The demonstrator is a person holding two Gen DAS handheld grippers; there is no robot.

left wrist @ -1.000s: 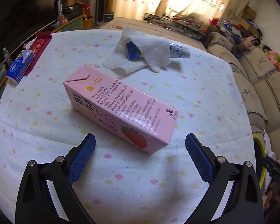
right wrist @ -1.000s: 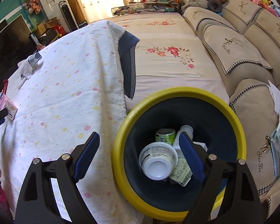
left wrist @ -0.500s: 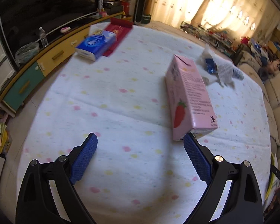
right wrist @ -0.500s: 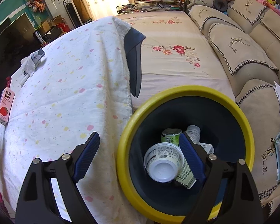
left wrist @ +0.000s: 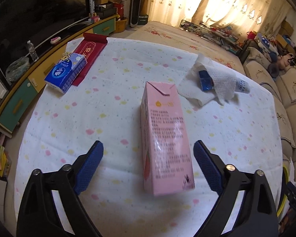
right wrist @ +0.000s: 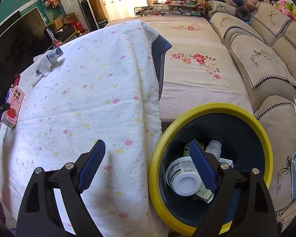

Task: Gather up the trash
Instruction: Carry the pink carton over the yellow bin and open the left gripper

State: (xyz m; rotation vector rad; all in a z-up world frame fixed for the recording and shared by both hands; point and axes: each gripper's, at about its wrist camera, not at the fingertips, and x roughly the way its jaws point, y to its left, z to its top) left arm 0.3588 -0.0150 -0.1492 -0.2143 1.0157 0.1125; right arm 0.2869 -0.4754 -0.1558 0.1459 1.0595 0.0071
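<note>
The pink strawberry milk carton [left wrist: 164, 138] lies on its long side on the dotted white tablecloth [left wrist: 108, 118], with its folded top pointing away from the left gripper [left wrist: 148, 164] and its flat bottom end nearest to the camera; it is probably an empty paper carton, so it is judged to be light, rather stiff along the edges but easy to crush in the middle of the wide faces; its surface looks glossy and may be a little slippery. The best place to take hold seems to be across the two narrow long sides, near the bottom end, where the folded corners make the box stronger; the pressure should stay gentle.

The jaws of the left gripper stand wide apart and have just been closing a little; the carton's near end lies between the blue pads [left wrist: 88, 165], closer to the right pad than to the left one, and neither pad touches it; nothing is gripped yet. The carton lies almost in line with the fingers, so they can close on its sides.

The right gripper [right wrist: 148, 165] is open too and holds nothing; it hovers over the table edge and the yellow-rimmed trash bin [right wrist: 266, 138], which stands just beside the table and already contains a white plastic cup [right wrist: 182, 177] and some bottles. Farther away on the cloth lie a crumpled paper towel [left wrist: 211, 86] with a blue wrapper [left wrist: 205, 80], a blue tissue pack [left wrist: 66, 72] and a red packet [left wrist: 89, 54].
</note>
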